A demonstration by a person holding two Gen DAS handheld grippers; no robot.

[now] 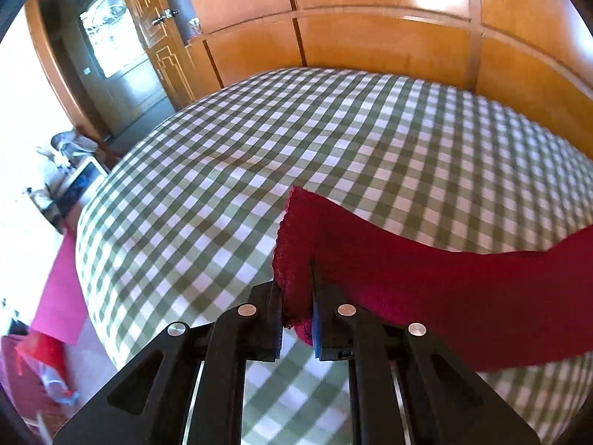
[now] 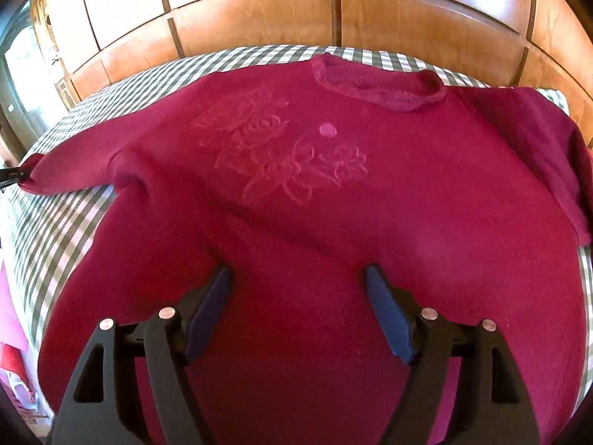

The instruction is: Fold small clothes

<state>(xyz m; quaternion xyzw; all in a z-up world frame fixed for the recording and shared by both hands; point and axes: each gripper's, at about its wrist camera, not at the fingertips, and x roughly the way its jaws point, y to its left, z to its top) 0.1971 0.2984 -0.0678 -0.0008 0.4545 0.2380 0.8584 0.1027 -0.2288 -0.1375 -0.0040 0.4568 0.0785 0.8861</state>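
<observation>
Right gripper (image 2: pixel 298 278) jaws spread wide, holding nothing, over lower body of crimson sweater (image 2: pixel 296 193). Sweater front-up, spread flat on checked bedcover (image 2: pixel 44 200). Left gripper (image 1: pixel 296 296) clamped on sleeve cuff (image 1: pixel 292 244), sleeve pulled out sideways, seems lifted slightly off bed. Knit soft, floppy, light; will sag between grips. Grab hems, cuffs, shoulder seams. Far side: neckline (image 2: pixel 378 89), then wooden panel wall (image 2: pixel 259 18).

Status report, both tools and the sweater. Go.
Left tool shut on sleeve cuff, lifted off the bed. Right tool open, over the sweater body. Sweater spread flat, face up. Nothing in the way.
</observation>
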